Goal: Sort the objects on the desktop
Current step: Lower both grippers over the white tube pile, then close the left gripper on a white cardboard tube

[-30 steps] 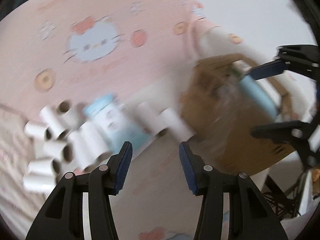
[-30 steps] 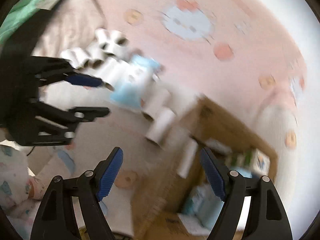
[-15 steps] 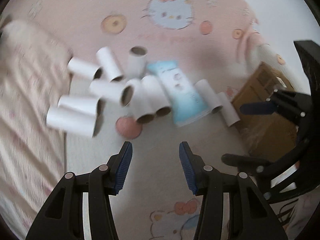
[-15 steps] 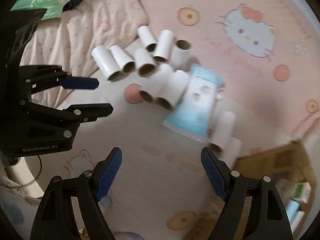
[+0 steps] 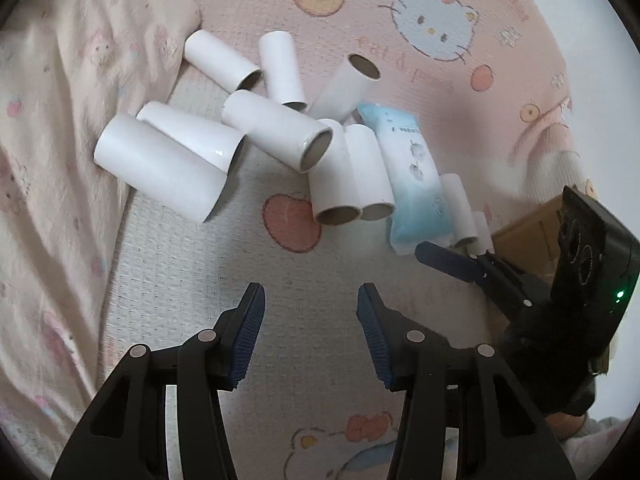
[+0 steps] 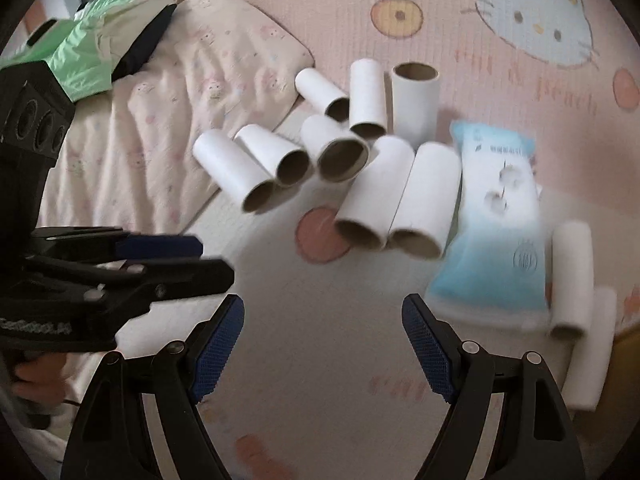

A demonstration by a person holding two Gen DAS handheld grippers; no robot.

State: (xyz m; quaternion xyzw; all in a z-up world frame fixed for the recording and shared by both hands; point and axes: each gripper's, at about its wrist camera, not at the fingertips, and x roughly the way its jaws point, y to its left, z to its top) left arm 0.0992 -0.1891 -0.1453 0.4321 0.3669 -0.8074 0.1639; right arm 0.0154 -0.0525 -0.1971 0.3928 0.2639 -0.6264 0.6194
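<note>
Several white cardboard tubes (image 5: 276, 132) lie in a loose heap on a pink cartoon-print mat (image 5: 400, 4). A light blue tissue pack (image 5: 412, 176) rests at the heap's right side, with two more tubes (image 5: 460, 208) beyond it. My left gripper (image 5: 310, 328) hovers open and empty just short of a pair of side-by-side tubes (image 5: 348, 176). My right gripper (image 6: 322, 344) is open and empty too, short of the same pair (image 6: 400, 200) and the blue pack (image 6: 496, 224). Each gripper shows at the edge of the other's view.
A crumpled pale pink blanket (image 5: 52, 120) borders the heap on the left. A brown cardboard box (image 5: 532, 236) sits at the right, partly behind the other gripper. Green and dark cloth (image 6: 100, 40) lies at the far left of the right wrist view.
Both grippers have come down toward the mat and the heap of tubes looms larger. The left view has rolled, swinging the heap toward centre. The box has slid toward the edge.
</note>
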